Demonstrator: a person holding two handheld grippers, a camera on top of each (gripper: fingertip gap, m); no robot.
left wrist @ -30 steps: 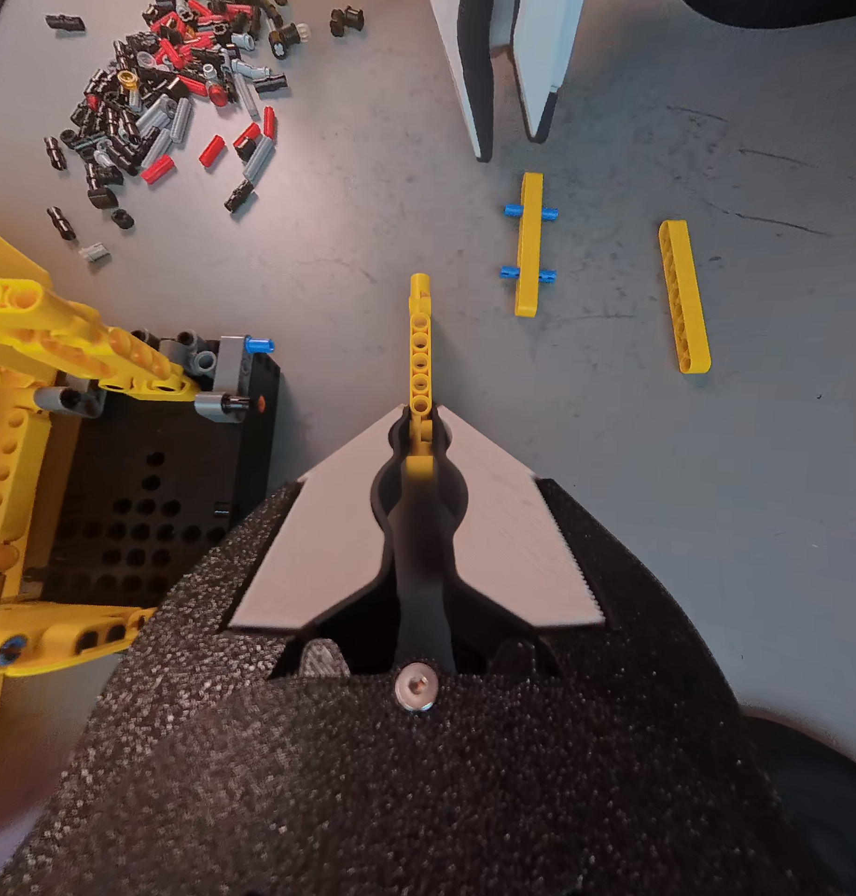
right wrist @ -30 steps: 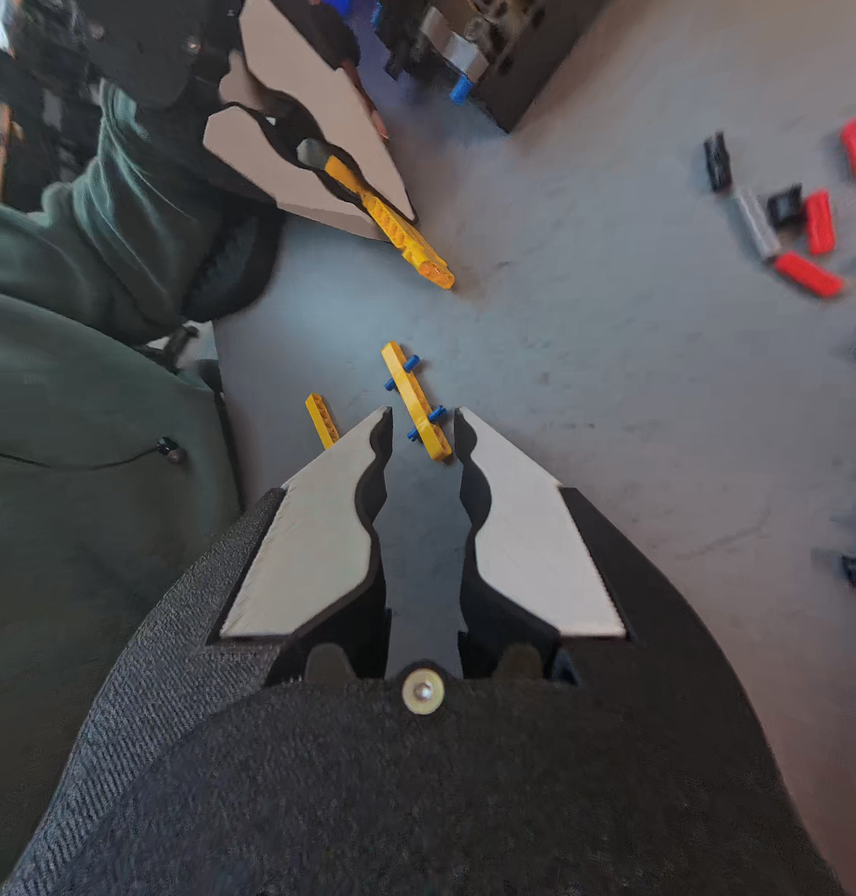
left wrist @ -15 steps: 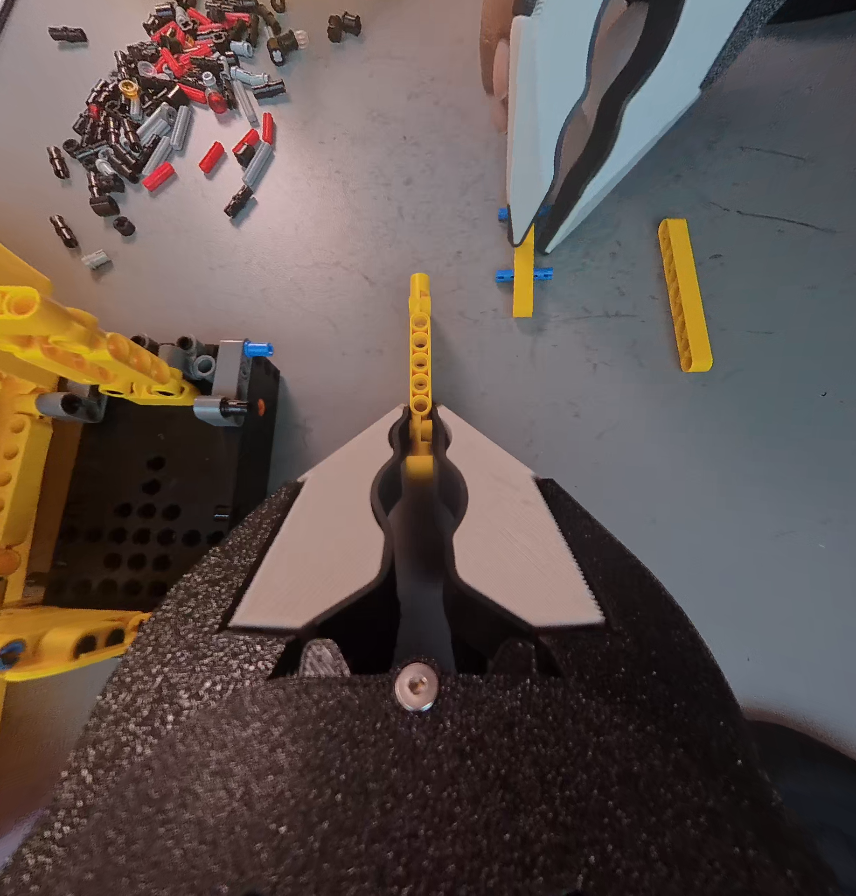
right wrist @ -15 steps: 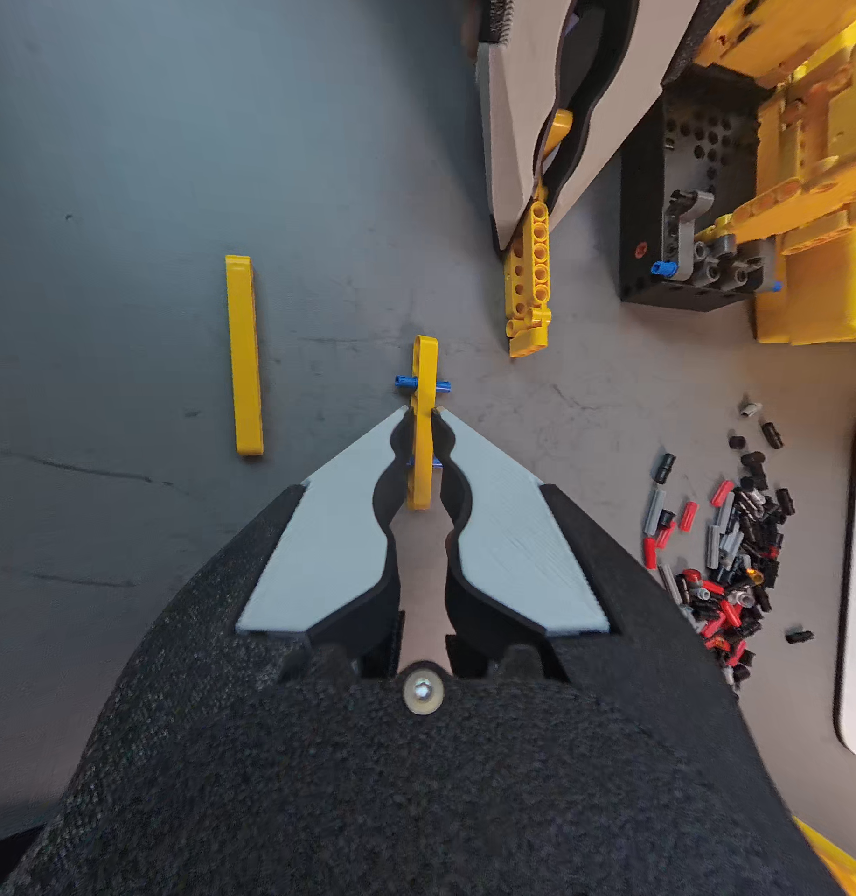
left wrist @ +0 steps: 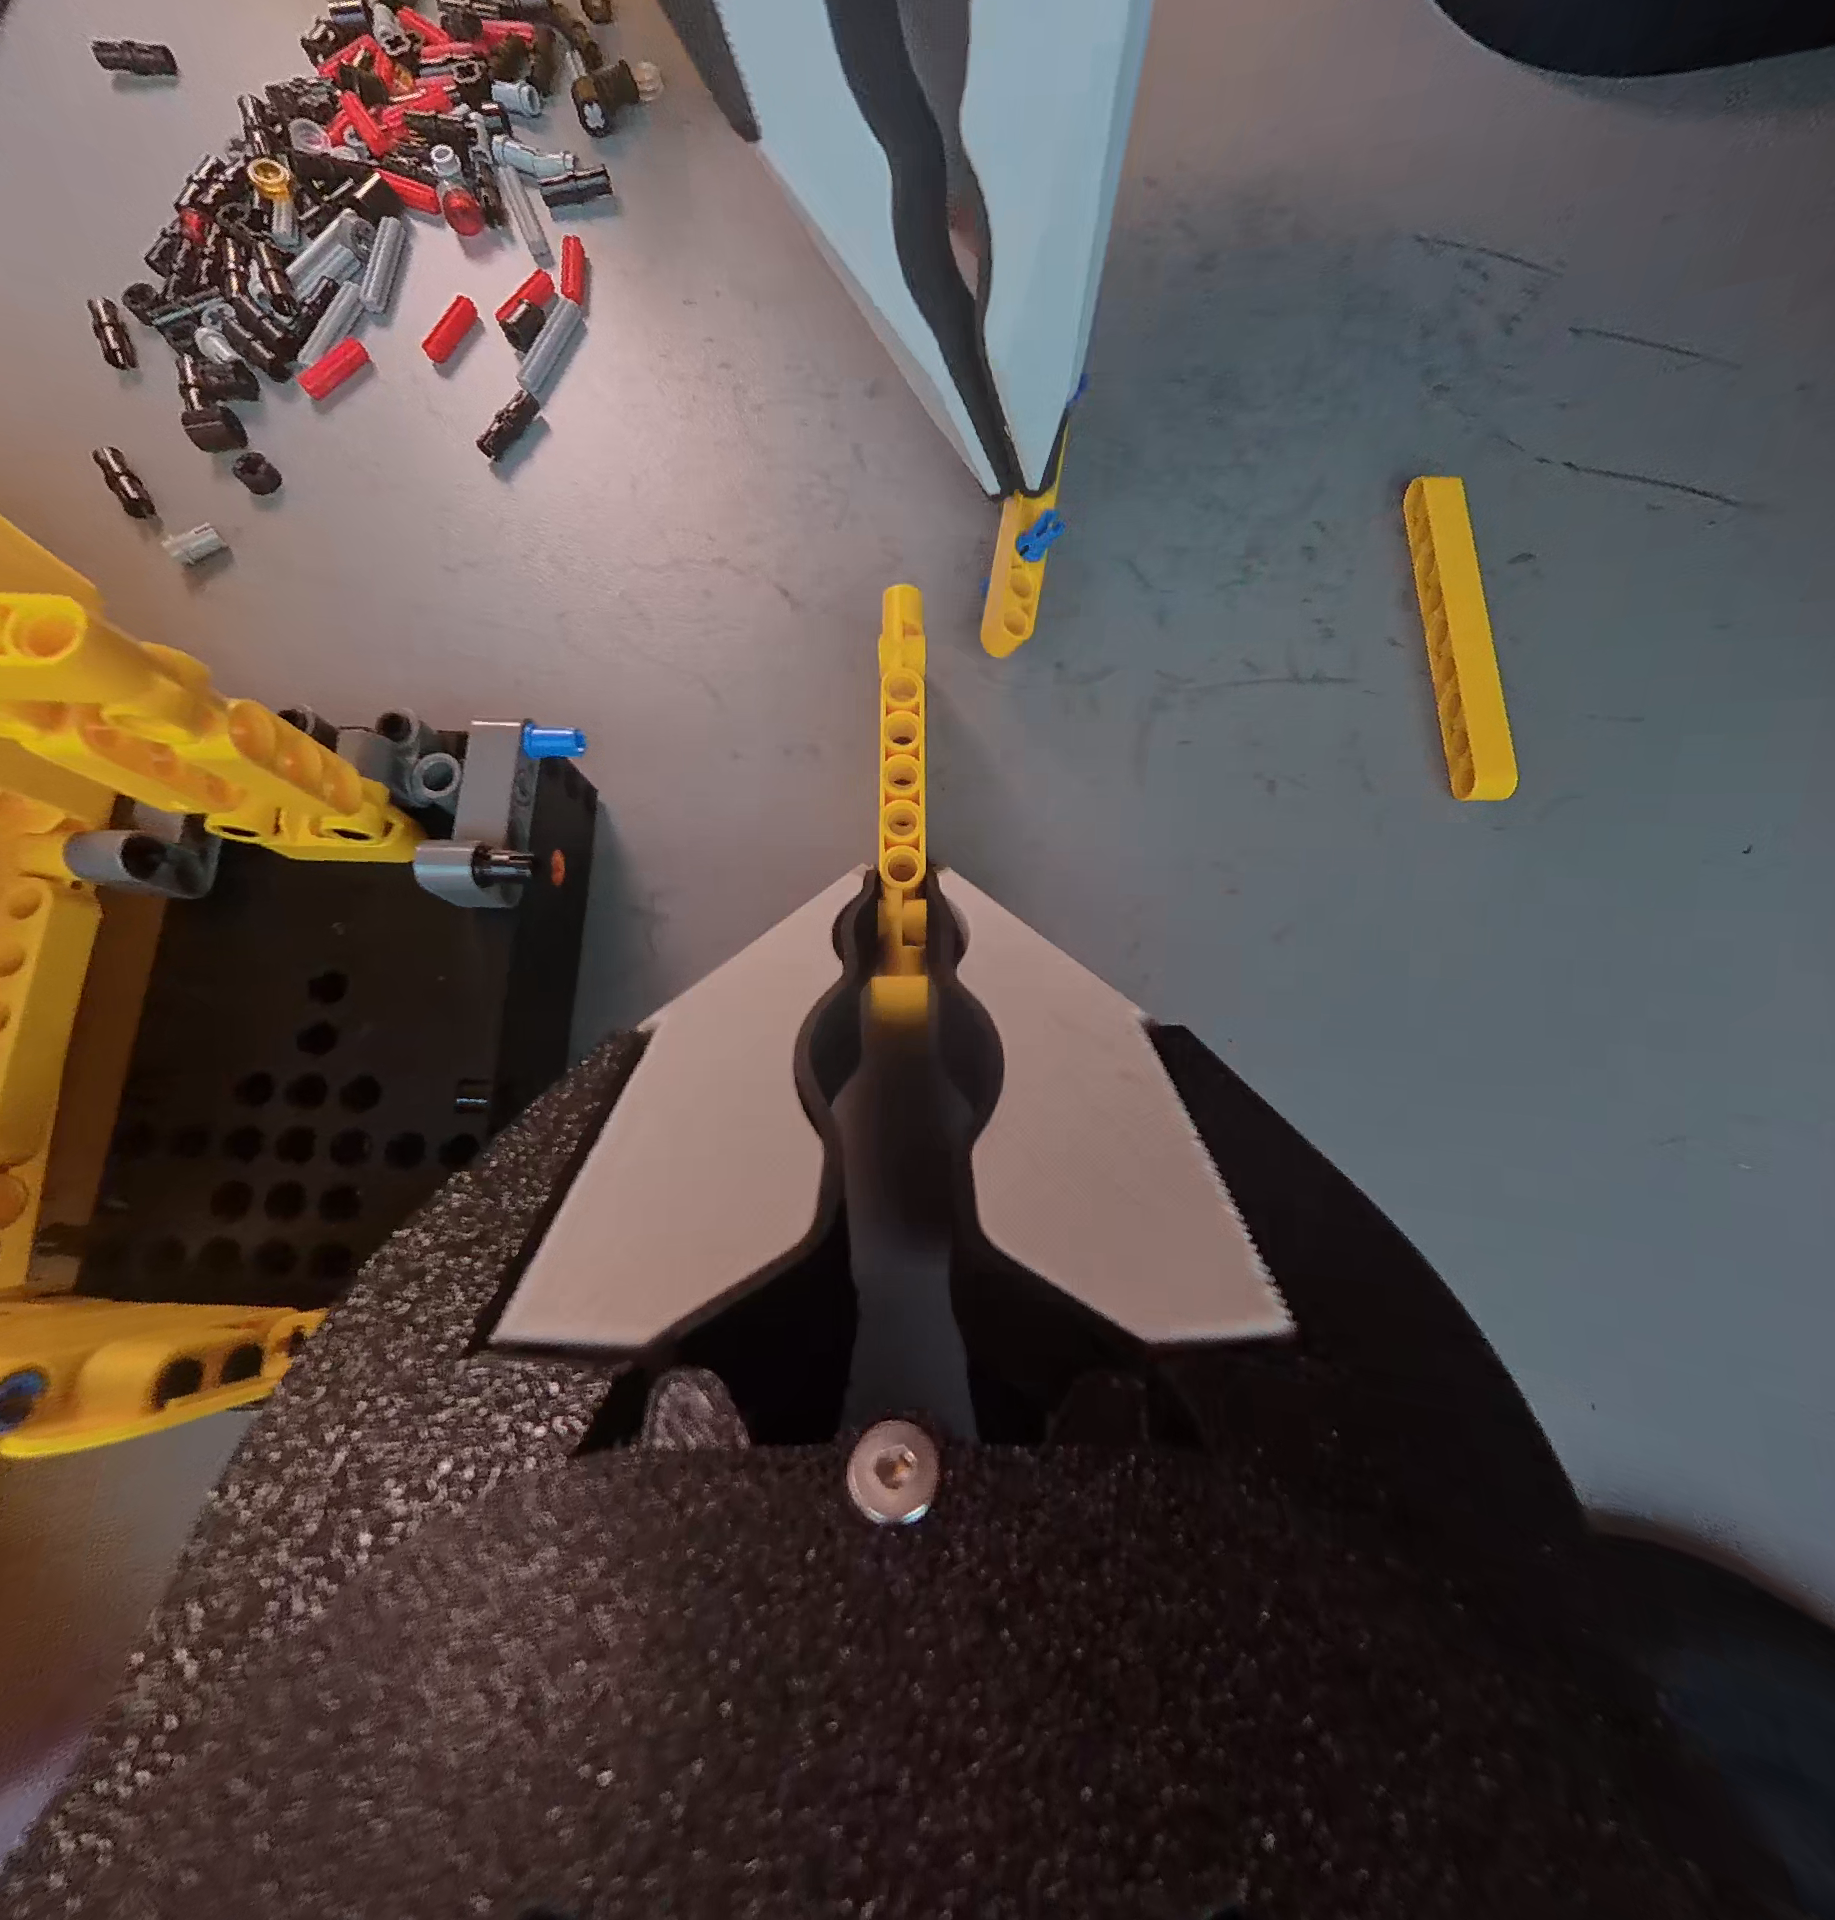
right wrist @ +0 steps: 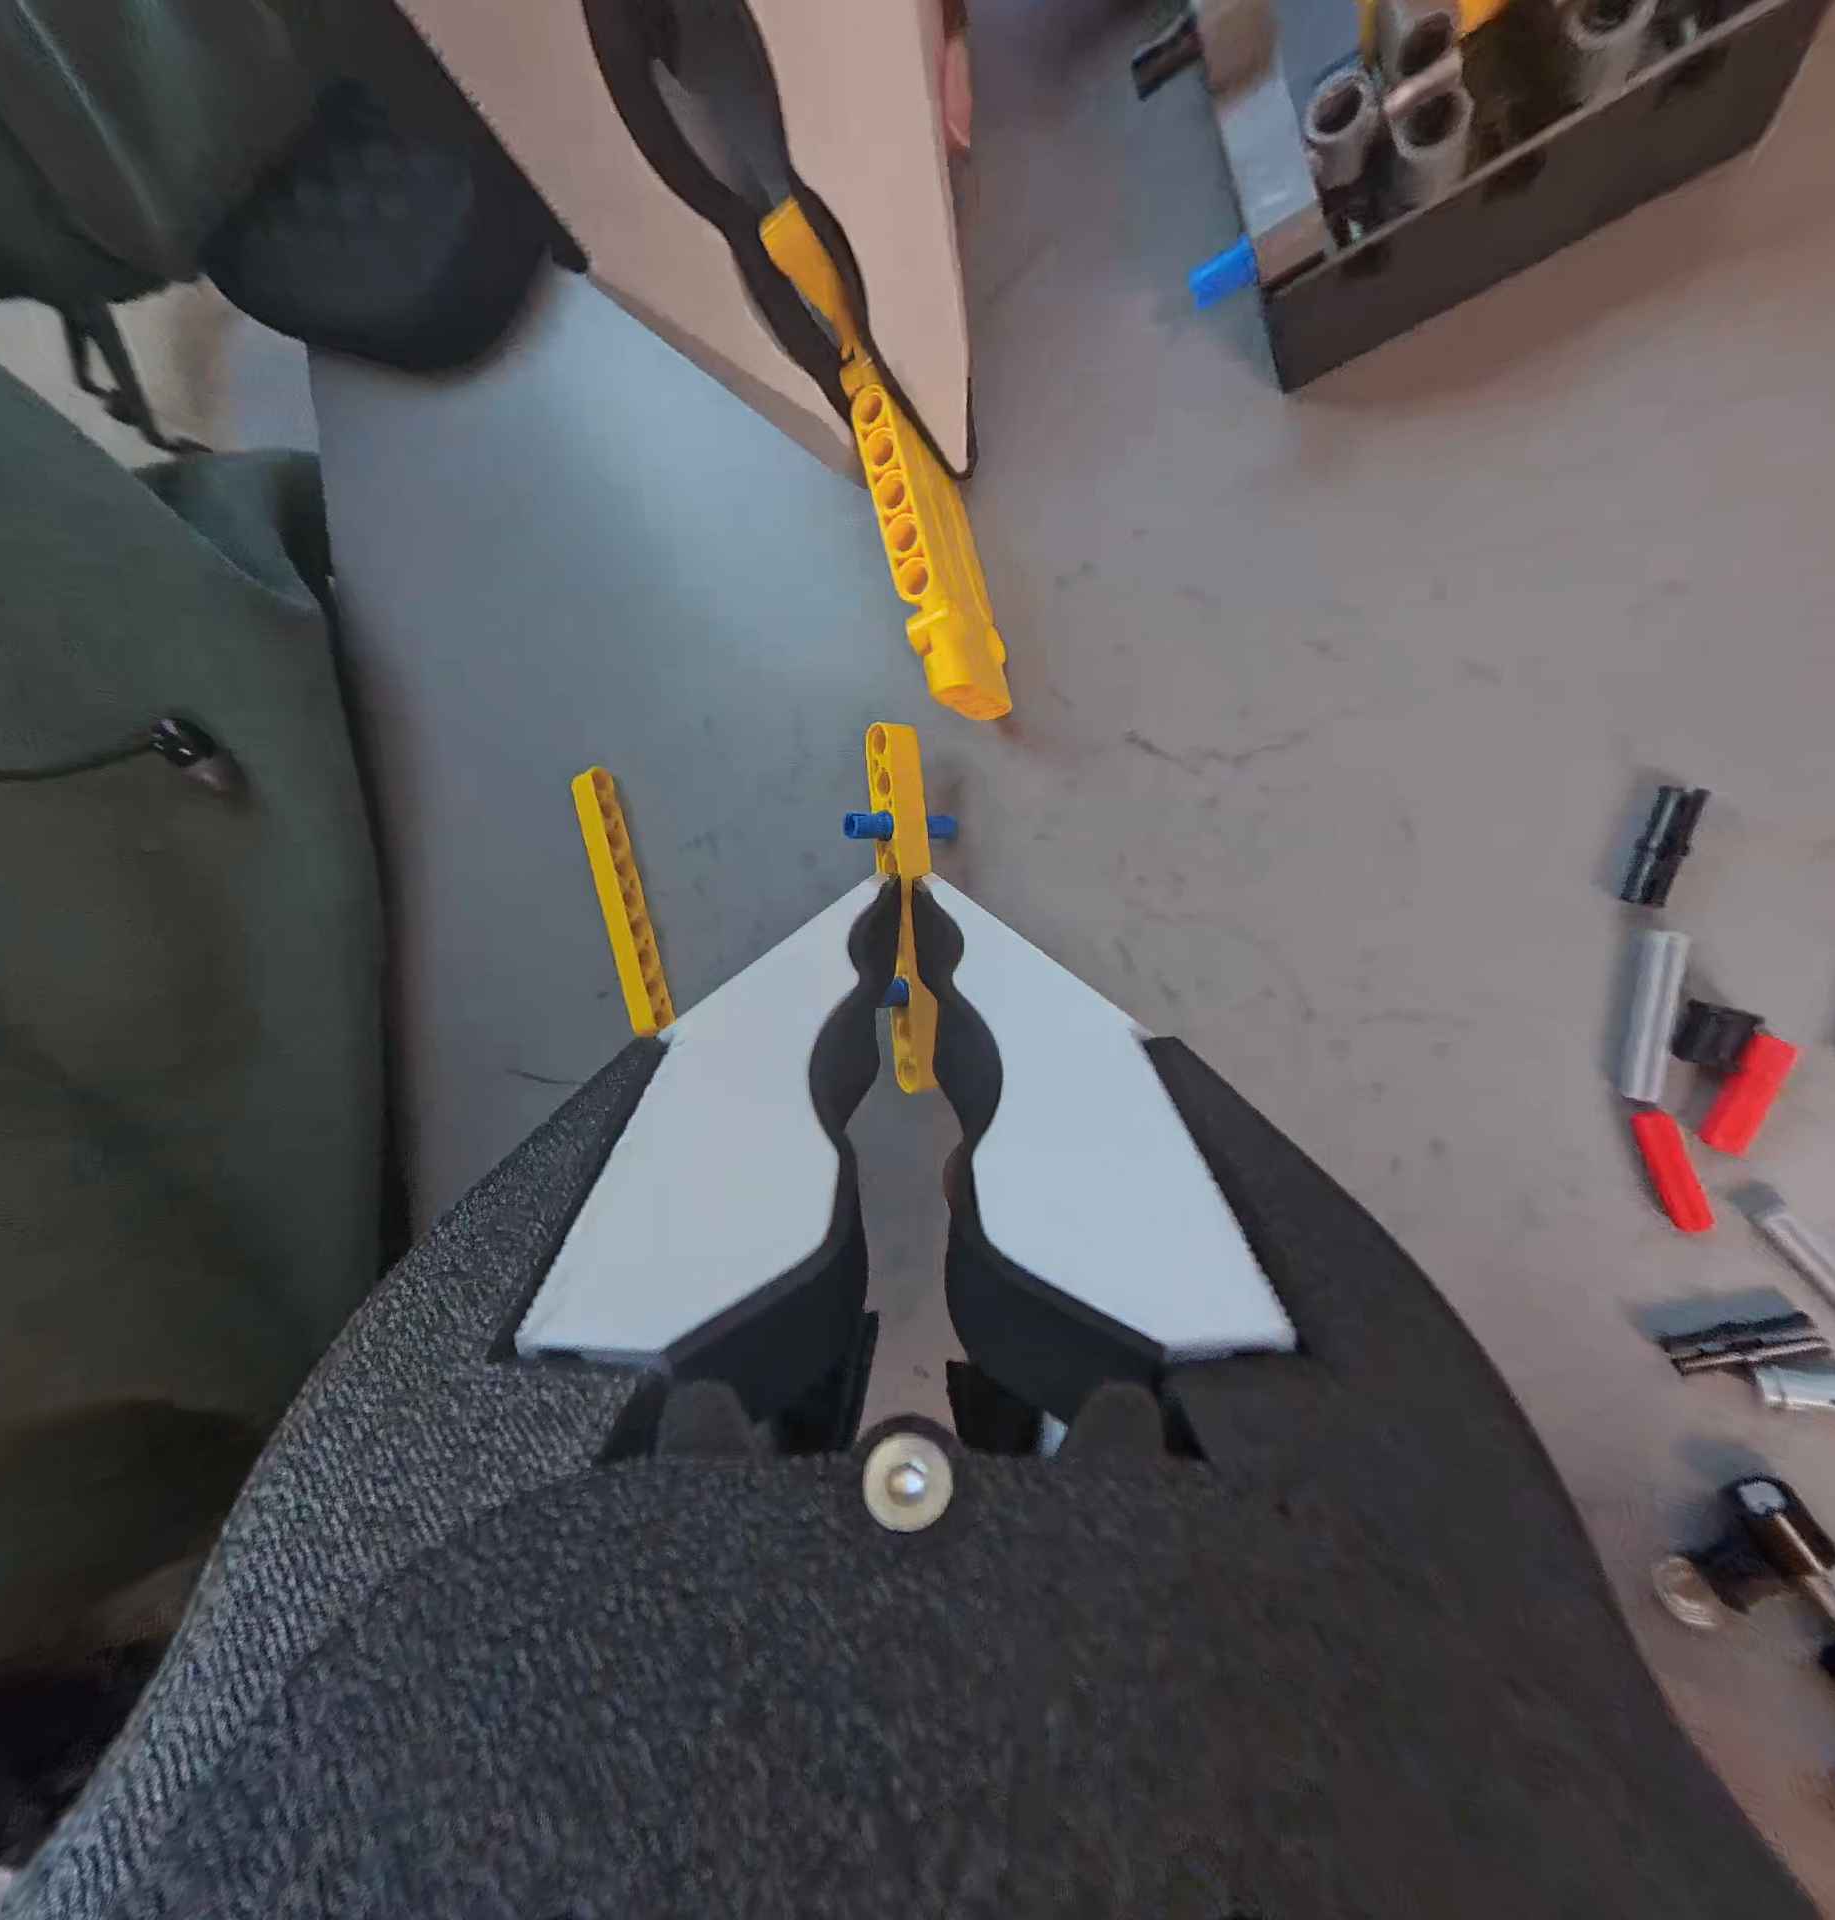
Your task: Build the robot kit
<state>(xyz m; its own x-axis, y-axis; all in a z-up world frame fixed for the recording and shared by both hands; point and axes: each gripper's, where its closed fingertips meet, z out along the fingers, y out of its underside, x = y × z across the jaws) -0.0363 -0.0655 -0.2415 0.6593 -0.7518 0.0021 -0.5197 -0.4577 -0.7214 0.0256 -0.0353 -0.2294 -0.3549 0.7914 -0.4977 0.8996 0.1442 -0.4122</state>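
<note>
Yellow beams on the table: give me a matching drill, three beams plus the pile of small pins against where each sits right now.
Things:
1. yellow beam with blue pins
2. thick yellow beam
3. plain yellow beam
4. pile of small pins

States:
A. lying loose on the grey table, ungripped
B. clamped in the right gripper
C. heaped beyond the black and yellow model
D. clamped in the left gripper

Pairs: 1-B, 2-D, 3-A, 4-C
</note>
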